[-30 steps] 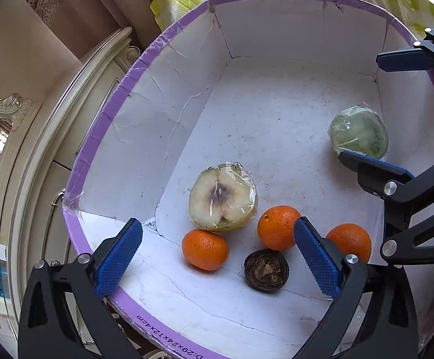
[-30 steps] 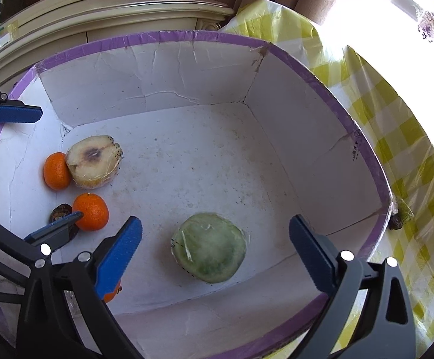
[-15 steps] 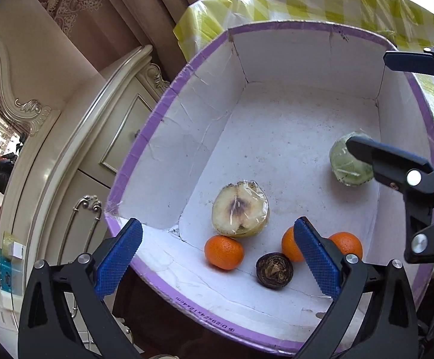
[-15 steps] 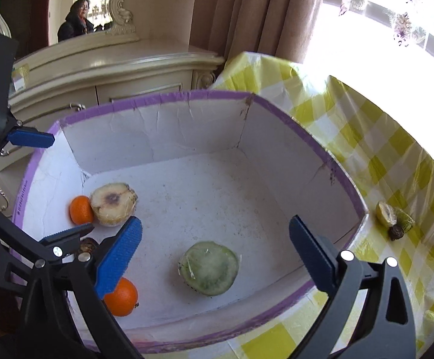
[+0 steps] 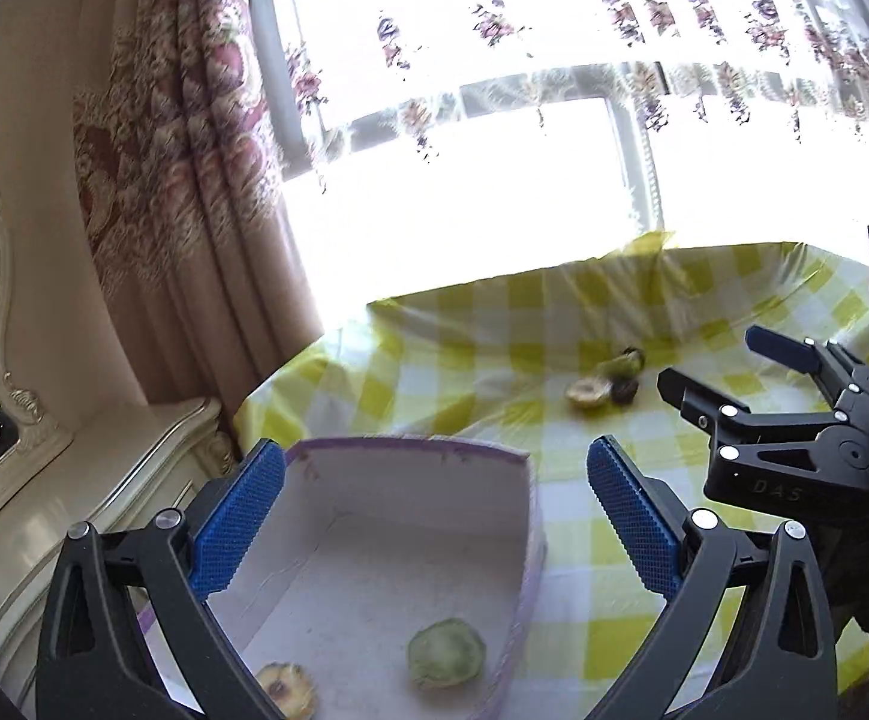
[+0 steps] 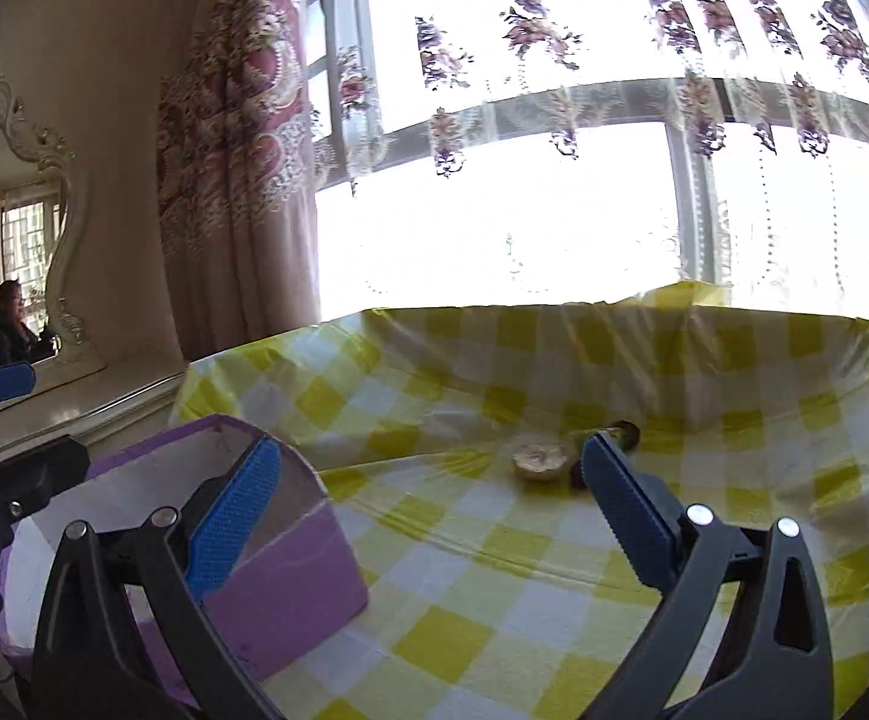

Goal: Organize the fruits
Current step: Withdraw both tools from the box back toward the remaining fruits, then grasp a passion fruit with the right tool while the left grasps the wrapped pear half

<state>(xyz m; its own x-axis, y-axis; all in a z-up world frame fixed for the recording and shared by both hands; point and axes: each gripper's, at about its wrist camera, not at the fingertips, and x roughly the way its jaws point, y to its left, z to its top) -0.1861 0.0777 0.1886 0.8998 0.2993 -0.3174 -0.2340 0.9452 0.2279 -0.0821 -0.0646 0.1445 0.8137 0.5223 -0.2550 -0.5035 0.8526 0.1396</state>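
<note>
A white box with a purple rim [image 5: 410, 447] stands at the table's left end; its purple outer wall [image 6: 290, 588] shows in the right wrist view. Inside lie a wrapped green fruit half [image 5: 446, 651] and a wrapped pale fruit half [image 5: 287, 687]. Farther out on the yellow checked cloth [image 5: 476, 396] sit a cut pale fruit [image 5: 587, 391], a dark small fruit [image 5: 625, 389] and a green piece [image 5: 620, 365]. My left gripper [image 5: 434, 531] is open above the box, holding nothing. My right gripper [image 6: 428, 516] is open over the cloth, and the cut pale fruit [image 6: 539, 461] lies ahead of it.
A cream carved cabinet [image 5: 104, 468] stands left of the table. Patterned curtains [image 5: 194, 138] and a bright window [image 5: 464, 204] lie behind. A framed mirror [image 6: 38, 240] reflects a person [image 6: 11, 324]. The checked cloth stretches out to the right of the box.
Both grippers have lifted and tilted up from looking down into the box. The views now take in the table, window and the fruits out on the cloth. Both stay open.
</note>
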